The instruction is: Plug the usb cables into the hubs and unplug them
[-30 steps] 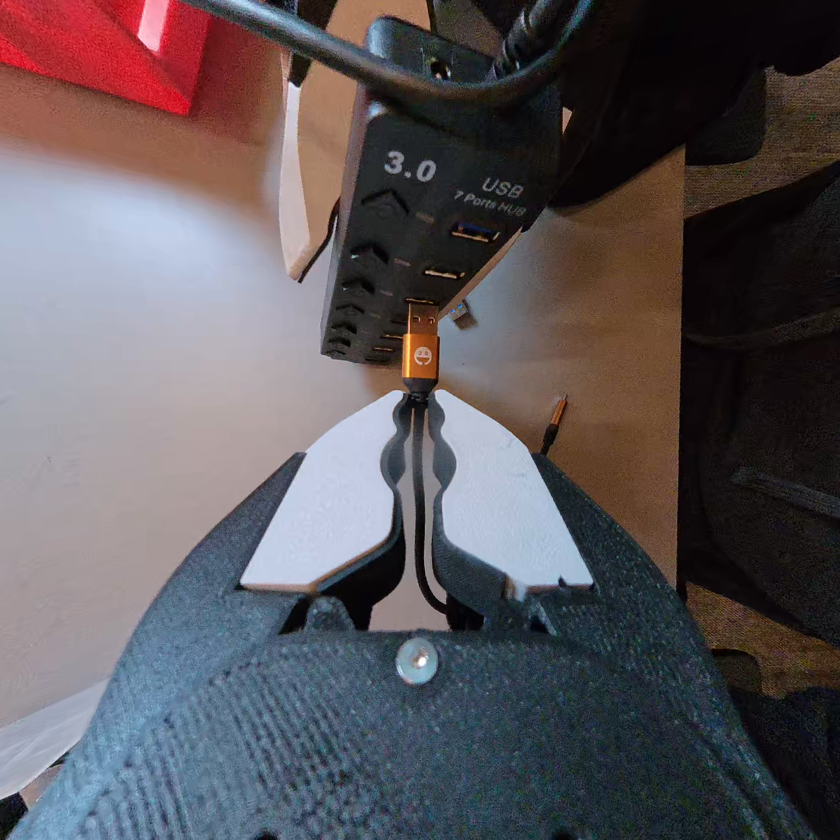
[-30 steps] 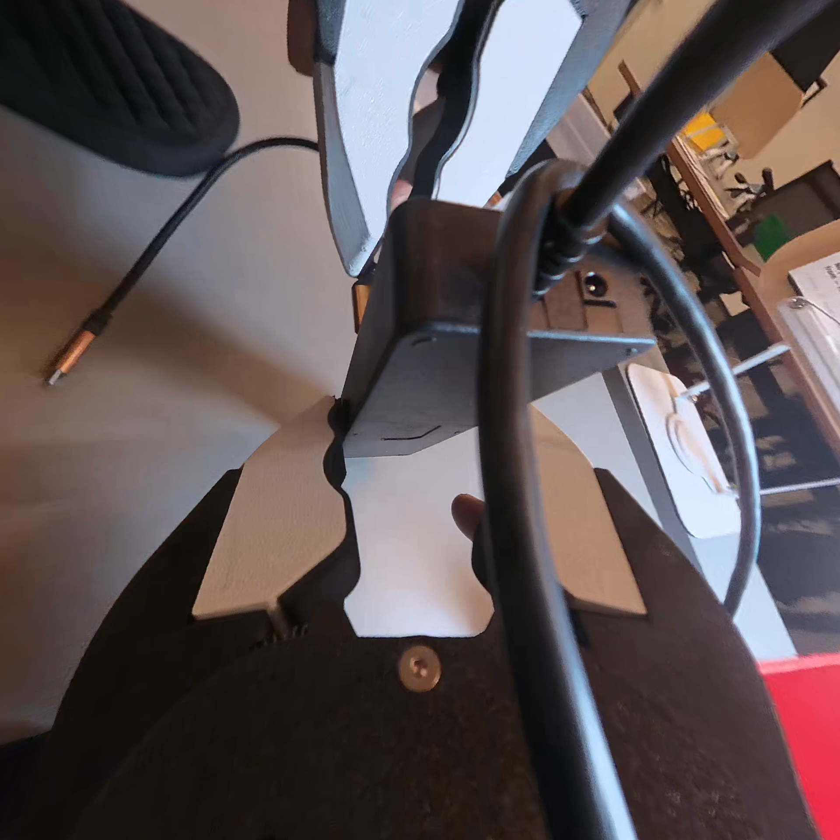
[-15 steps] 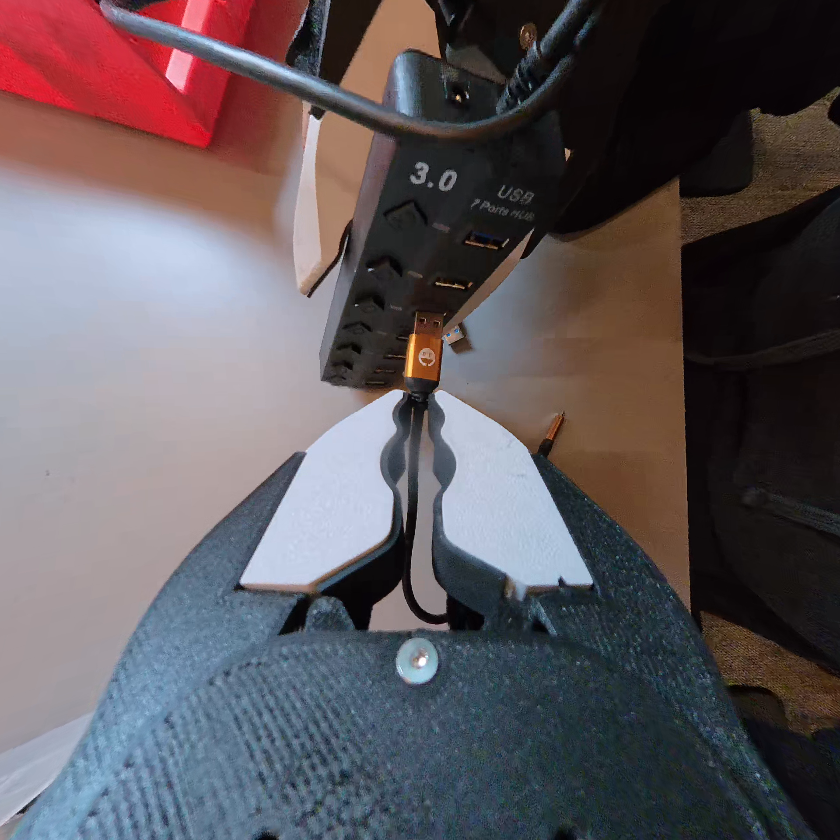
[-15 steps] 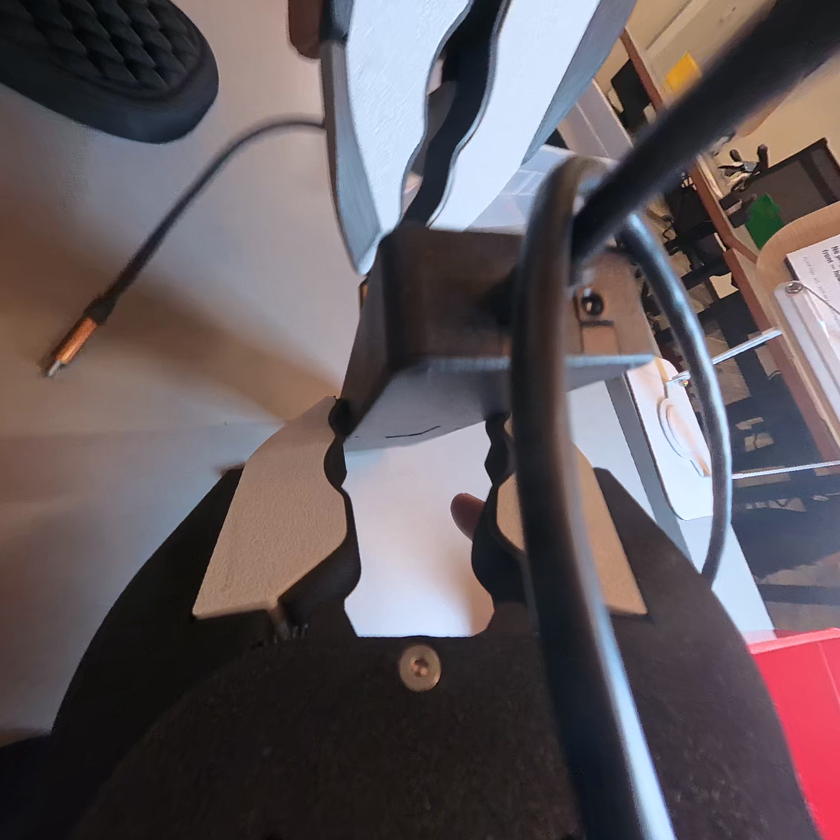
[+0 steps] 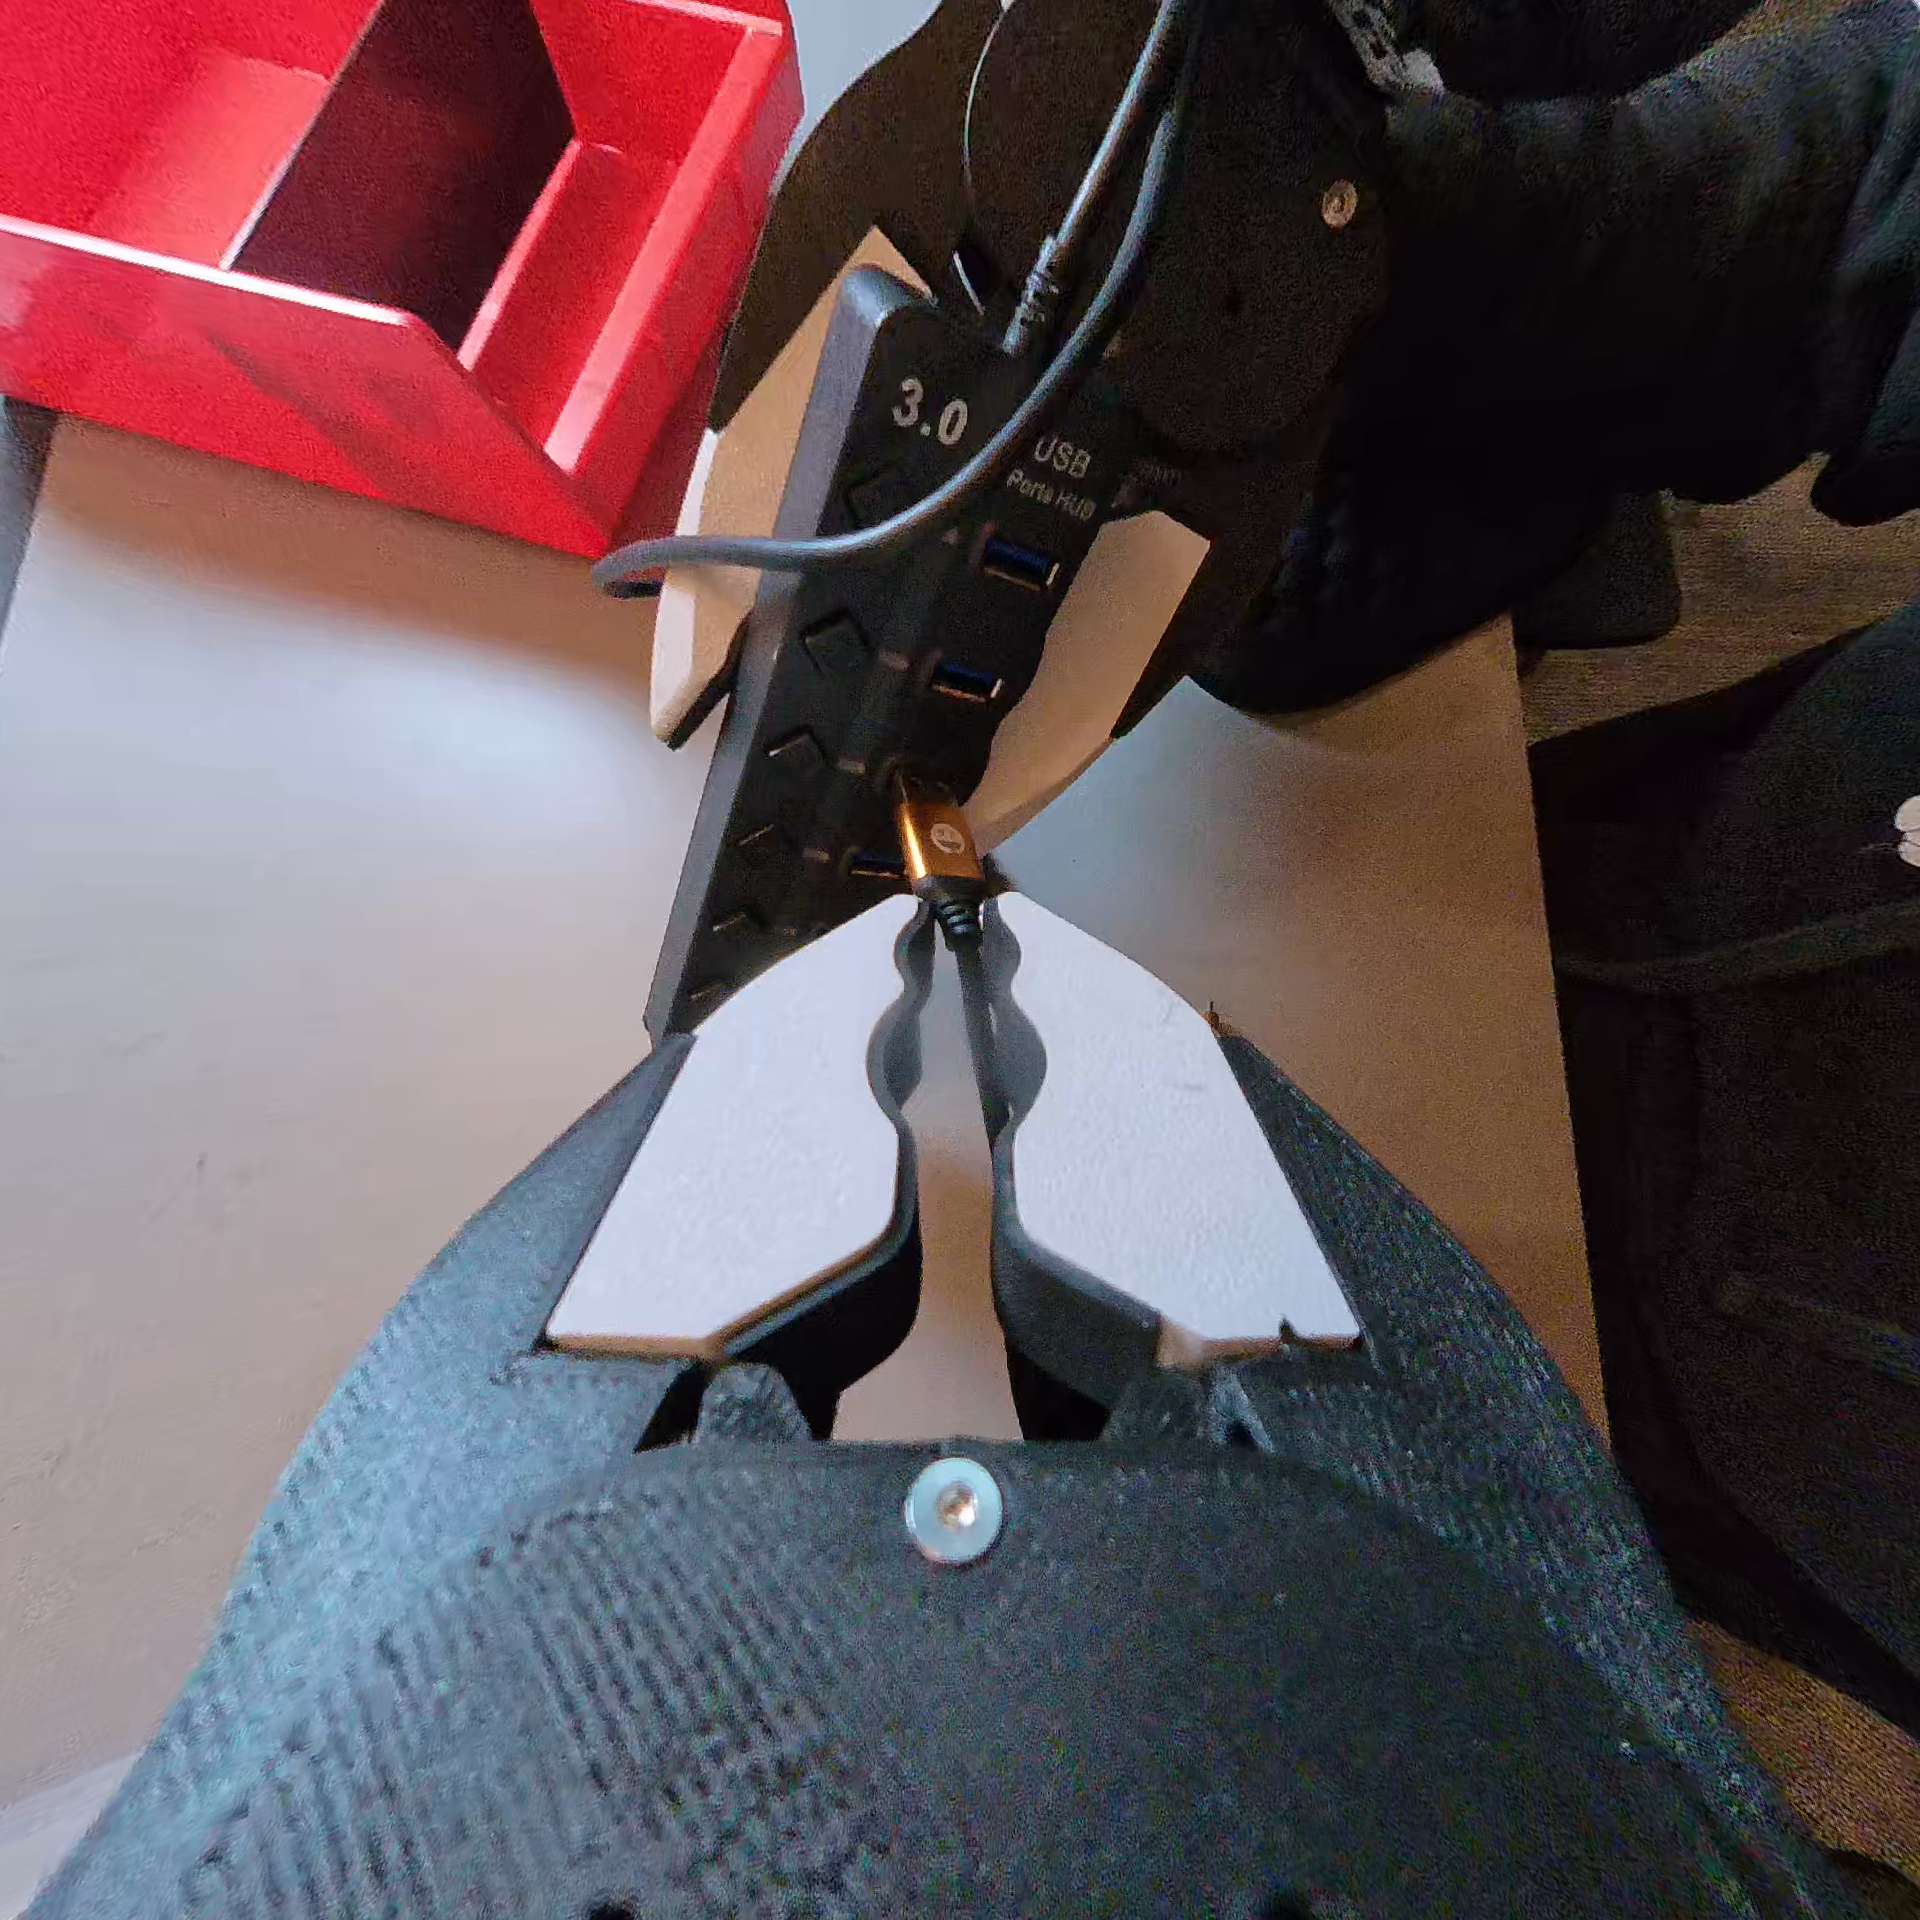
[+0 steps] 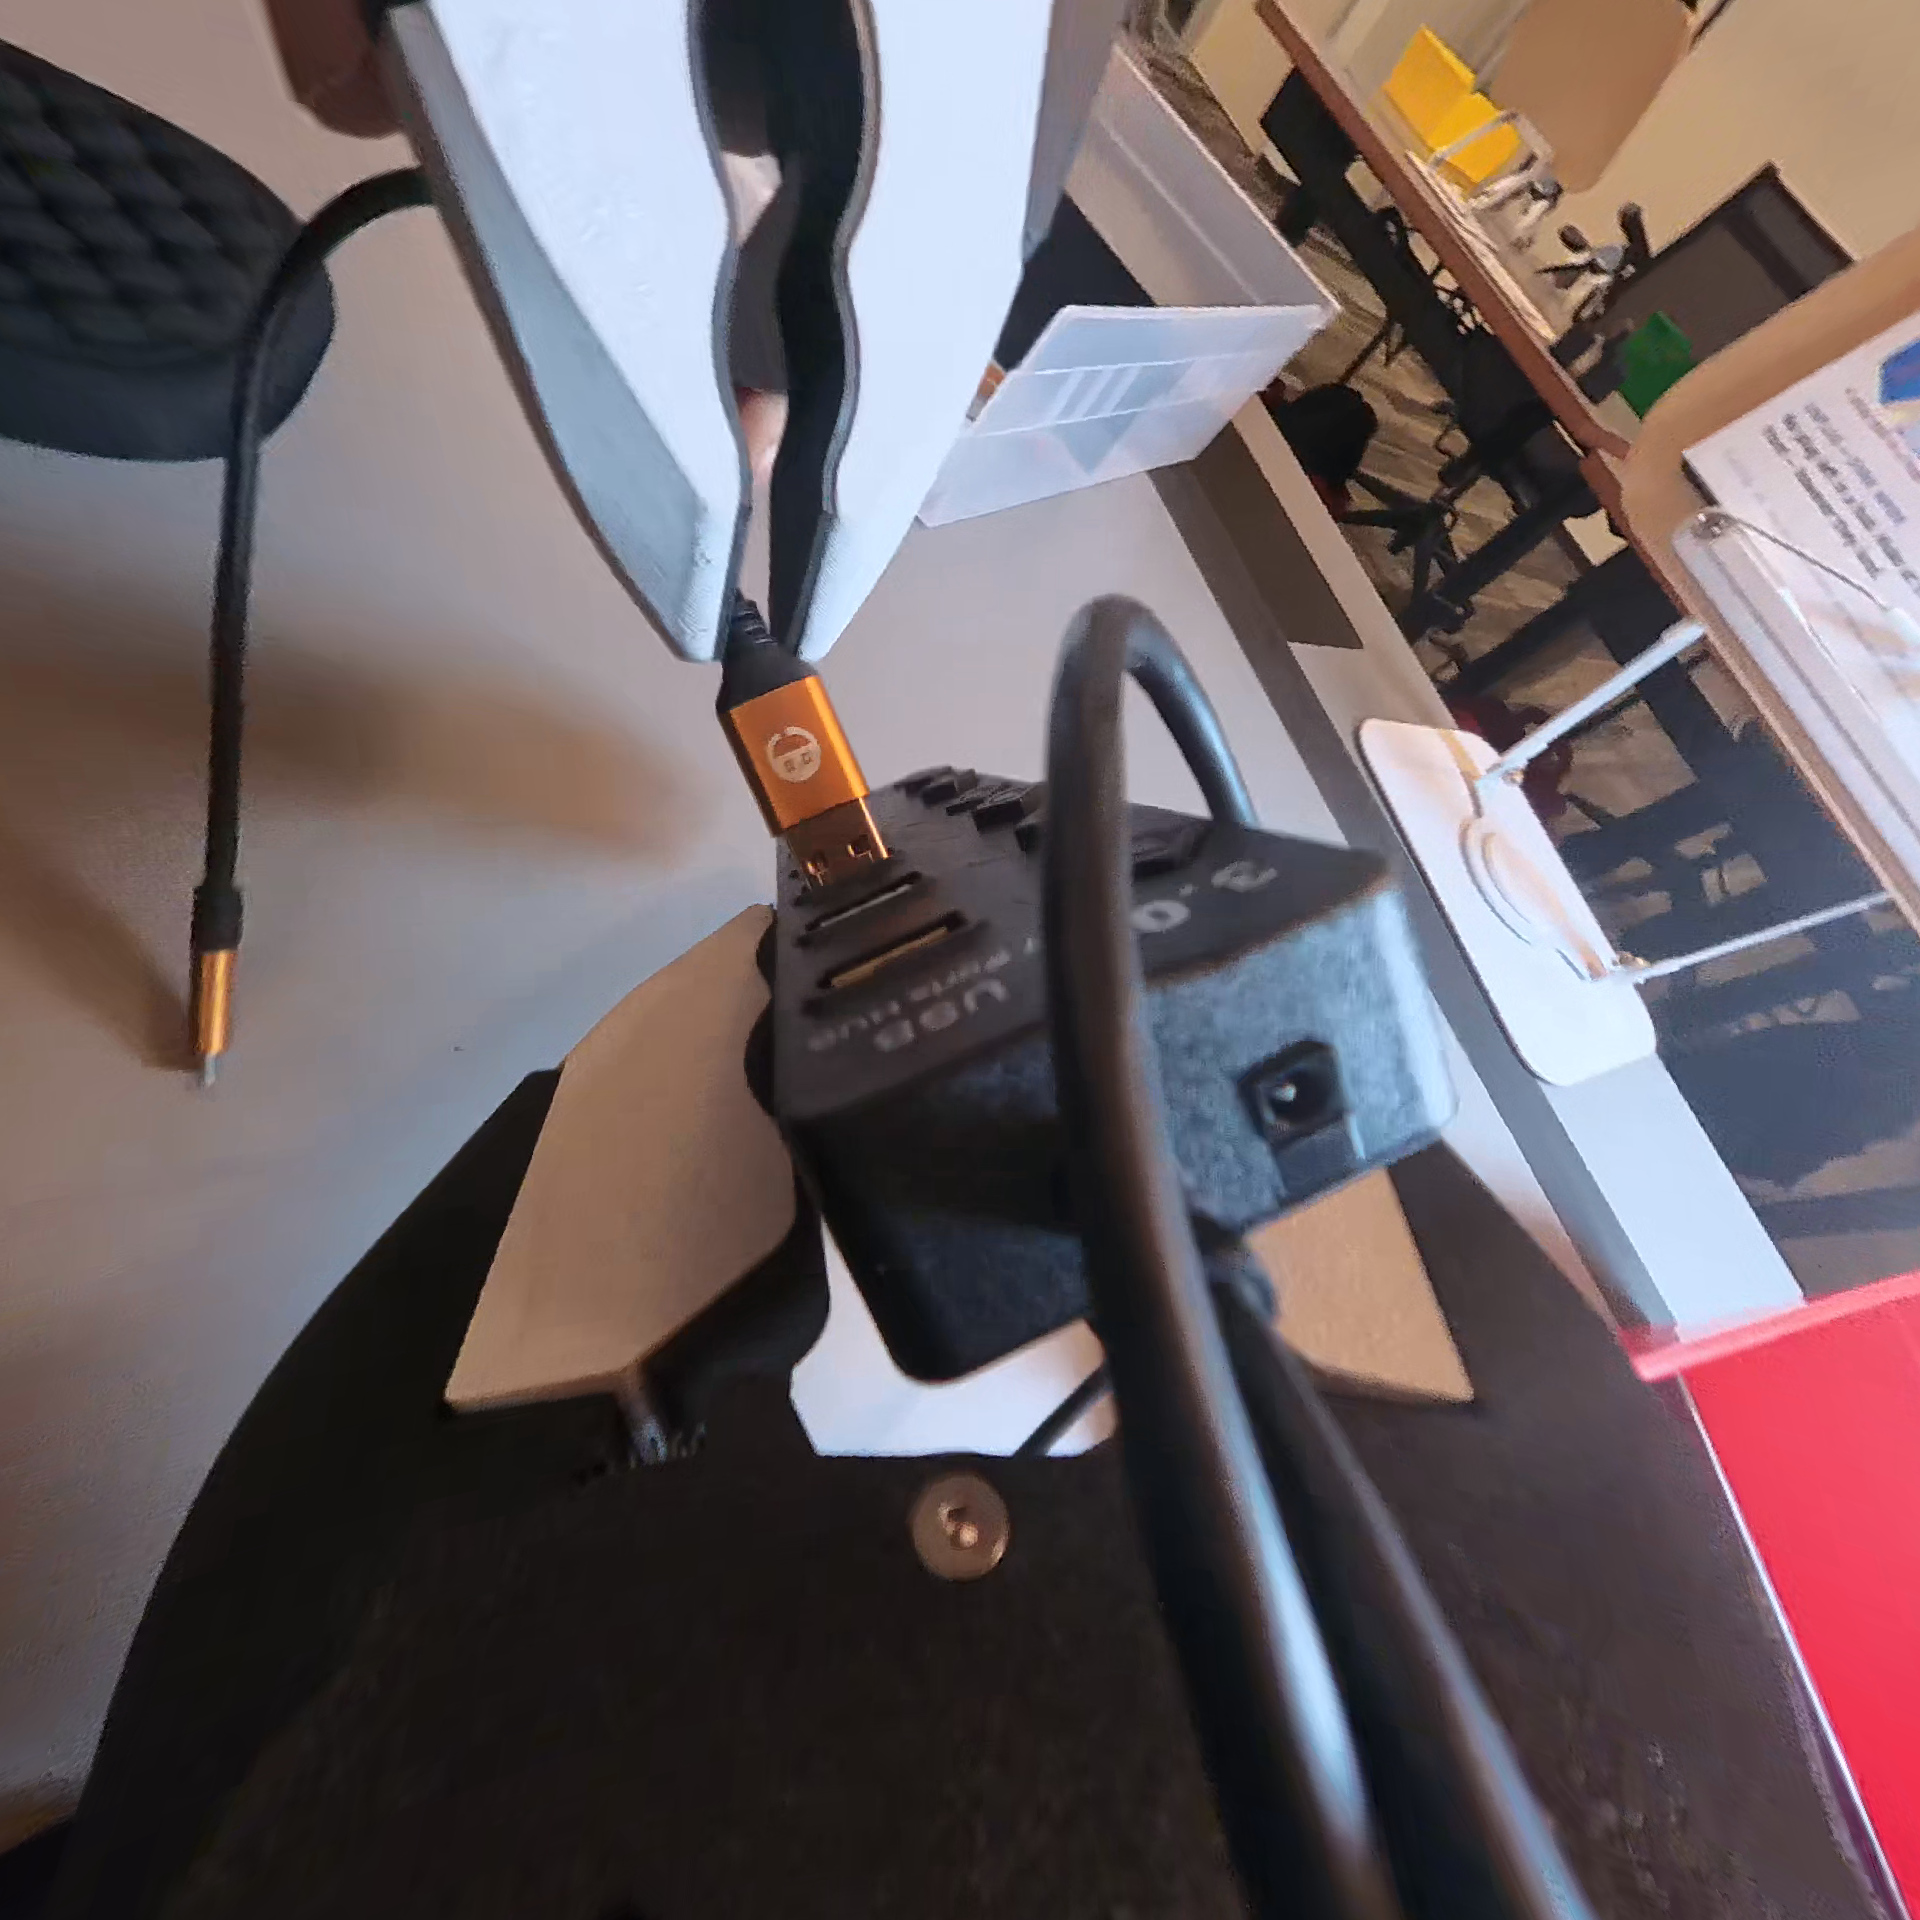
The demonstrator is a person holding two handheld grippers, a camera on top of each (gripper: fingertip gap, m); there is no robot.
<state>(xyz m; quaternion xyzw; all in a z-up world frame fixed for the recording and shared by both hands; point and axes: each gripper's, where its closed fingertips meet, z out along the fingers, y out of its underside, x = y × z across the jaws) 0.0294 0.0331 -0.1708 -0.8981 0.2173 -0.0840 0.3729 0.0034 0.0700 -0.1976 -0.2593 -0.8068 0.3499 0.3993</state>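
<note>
A black multi-port USB hub is held up above the table, clamped between the white pads of my right gripper. My left gripper is shut on a black cable just behind its orange USB plug. In the right wrist view the plug is tilted, and its metal tip sits at the mouth of a port in the hub, only slightly in. The left gripper comes down from above there. The hub's own black cable loops over it.
A red open box stands at the back left of the pale table. The cable's other small orange end lies on the table. A clear plastic box sits near the table edge. A dark mesh object lies beyond. Tip to tip, the grippers are about 5 centimeters apart. My left gripper's tips are some 20 centimeters from the dark mesh object.
The hub has tipped so its port face shows to the right wrist camera. The orange plug, which hovered in front of the ports, now touches into one port.
</note>
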